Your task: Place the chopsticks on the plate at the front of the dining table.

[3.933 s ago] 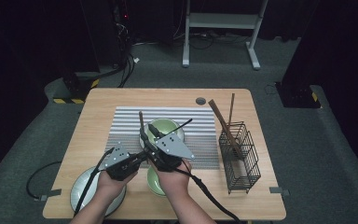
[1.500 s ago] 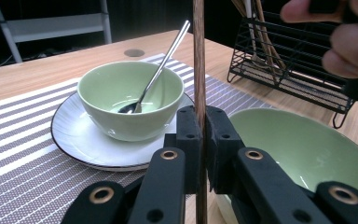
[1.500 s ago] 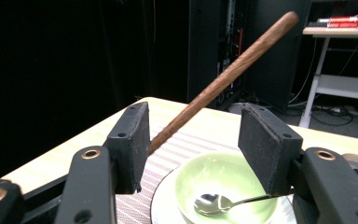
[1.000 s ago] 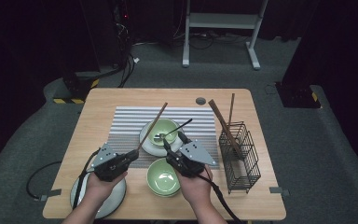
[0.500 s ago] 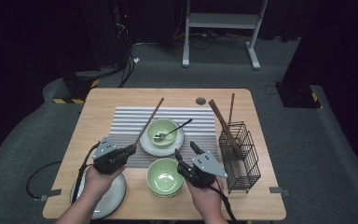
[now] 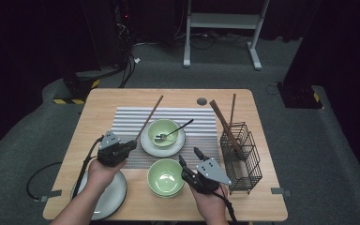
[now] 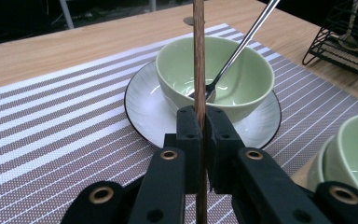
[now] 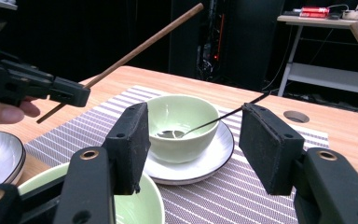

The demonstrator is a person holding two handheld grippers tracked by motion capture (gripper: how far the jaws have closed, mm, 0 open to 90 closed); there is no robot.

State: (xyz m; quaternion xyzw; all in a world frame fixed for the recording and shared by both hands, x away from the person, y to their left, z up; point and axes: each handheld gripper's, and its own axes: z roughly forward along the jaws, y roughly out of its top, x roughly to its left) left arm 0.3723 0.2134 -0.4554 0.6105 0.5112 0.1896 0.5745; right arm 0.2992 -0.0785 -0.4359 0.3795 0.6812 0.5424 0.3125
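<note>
While clamped in left gripper [image 6: 132, 144] | chopstick [image 6: 151, 114] | slants up, away

Left gripper [image 6: 130, 145] is clamped tight, forearm angled inward; right gripper [image 6: 191, 157] gapes wide, pointing away from the person.

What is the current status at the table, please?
Left gripper shut on wooden chopstick, held over the striped mat. Right gripper open, nothing between its fingers, beside the near green bowl. Nothing in the way.
</note>
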